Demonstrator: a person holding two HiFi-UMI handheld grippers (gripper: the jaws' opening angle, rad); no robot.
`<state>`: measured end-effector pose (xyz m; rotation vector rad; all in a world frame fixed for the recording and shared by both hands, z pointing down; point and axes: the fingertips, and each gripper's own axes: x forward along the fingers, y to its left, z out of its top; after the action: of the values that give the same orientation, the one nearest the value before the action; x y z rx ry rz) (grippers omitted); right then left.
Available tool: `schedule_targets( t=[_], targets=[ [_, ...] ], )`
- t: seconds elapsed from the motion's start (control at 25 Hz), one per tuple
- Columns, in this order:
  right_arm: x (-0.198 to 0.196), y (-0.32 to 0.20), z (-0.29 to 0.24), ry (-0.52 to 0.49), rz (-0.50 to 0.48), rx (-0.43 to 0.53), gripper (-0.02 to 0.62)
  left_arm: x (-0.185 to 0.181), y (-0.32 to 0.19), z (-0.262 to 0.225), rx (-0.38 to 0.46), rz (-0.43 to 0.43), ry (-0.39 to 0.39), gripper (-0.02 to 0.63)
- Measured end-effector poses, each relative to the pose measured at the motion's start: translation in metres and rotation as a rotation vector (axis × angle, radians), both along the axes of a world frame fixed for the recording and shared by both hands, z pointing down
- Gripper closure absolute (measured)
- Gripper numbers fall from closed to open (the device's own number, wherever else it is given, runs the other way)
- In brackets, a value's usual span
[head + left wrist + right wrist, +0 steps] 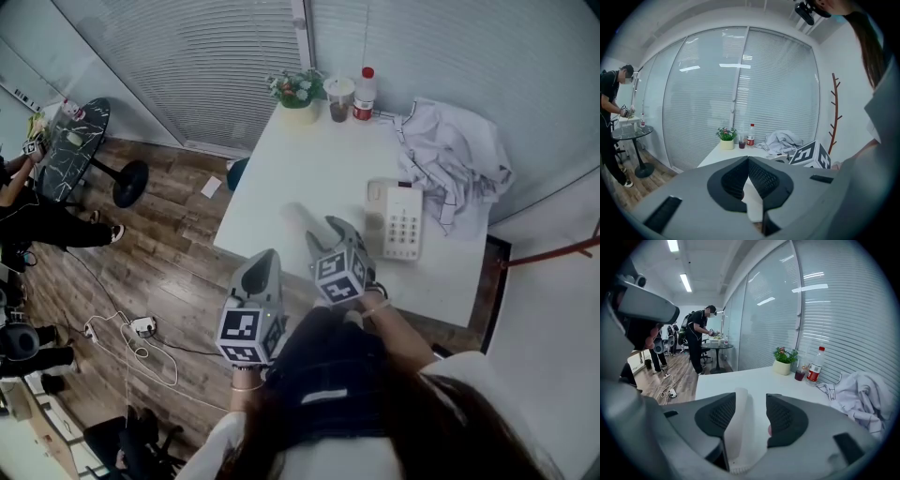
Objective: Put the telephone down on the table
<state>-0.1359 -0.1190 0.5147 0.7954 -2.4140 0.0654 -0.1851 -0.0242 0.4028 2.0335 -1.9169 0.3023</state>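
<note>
The white telephone base (403, 223) with its keypad lies on the white table (281, 178), towards the right. Its white handset (296, 217) lies stretched out left of the base. In the right gripper view the handset (736, 427) runs between the jaws, close against the left one, with a clear gap to the right one. My right gripper (328, 234) (751, 395) is open over the handset's near end. My left gripper (265, 258) (748, 159) hangs at the table's near edge, left of the right one, shut with nothing in it.
At the table's far end stand a potted plant (298, 94), a cup with dark drink (338, 98) and a red-capped bottle (364, 94). A crumpled white garment (455, 155) covers the far right corner. Left on the wooden floor are a round black table (75, 141), people and cables (141, 328).
</note>
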Motion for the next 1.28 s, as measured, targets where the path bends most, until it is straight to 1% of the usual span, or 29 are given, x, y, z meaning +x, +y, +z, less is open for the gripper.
schedule_targets(
  t=[0.28, 0.32, 0.4, 0.48, 0.72, 0.8, 0.92, 0.96, 1.12, 1.2, 1.28],
  targets=[
    [0.023, -0.007, -0.010, -0.020, 0.062, 0.016, 0.388, 0.018, -0.009, 0.001, -0.006, 0.059, 0.007, 0.609],
    [0.027, -0.008, -0.011, -0.023, 0.072, 0.019, 0.403, 0.020, -0.010, 0.001, -0.006, 0.067, 0.005, 0.609],
    [0.034, -0.011, -0.014, -0.030, 0.092, 0.025, 0.405, 0.023, -0.014, 0.000, 0.001, 0.083, 0.001, 0.609],
    [0.041, -0.013, -0.018, -0.035, 0.113, 0.035, 0.434, 0.028, -0.018, -0.003, 0.015, 0.100, -0.003, 0.609],
    [0.068, -0.021, -0.028, -0.041, 0.170, 0.066, 0.442, 0.045, -0.028, -0.009, 0.027, 0.155, -0.008, 0.609],
    [0.078, -0.024, -0.032, -0.044, 0.200, 0.082, 0.481, 0.051, -0.031, -0.010, 0.022, 0.171, -0.004, 0.609],
    [0.092, -0.028, -0.037, -0.048, 0.233, 0.100, 0.488, 0.061, -0.034, -0.011, 0.016, 0.198, 0.000, 0.609],
    [0.097, -0.030, -0.038, -0.048, 0.244, 0.105, 0.505, 0.064, -0.036, -0.012, 0.018, 0.208, -0.001, 0.609],
    [0.115, -0.034, -0.043, -0.049, 0.284, 0.116, 0.513, 0.076, -0.042, -0.013, 0.018, 0.245, -0.003, 0.609],
    [0.124, -0.035, -0.045, -0.052, 0.306, 0.125, 0.545, 0.081, -0.046, -0.014, 0.030, 0.258, -0.005, 0.609],
    [0.133, -0.037, -0.048, -0.055, 0.327, 0.134, 0.546, 0.087, -0.050, -0.015, 0.039, 0.272, -0.004, 0.609]
  ],
)
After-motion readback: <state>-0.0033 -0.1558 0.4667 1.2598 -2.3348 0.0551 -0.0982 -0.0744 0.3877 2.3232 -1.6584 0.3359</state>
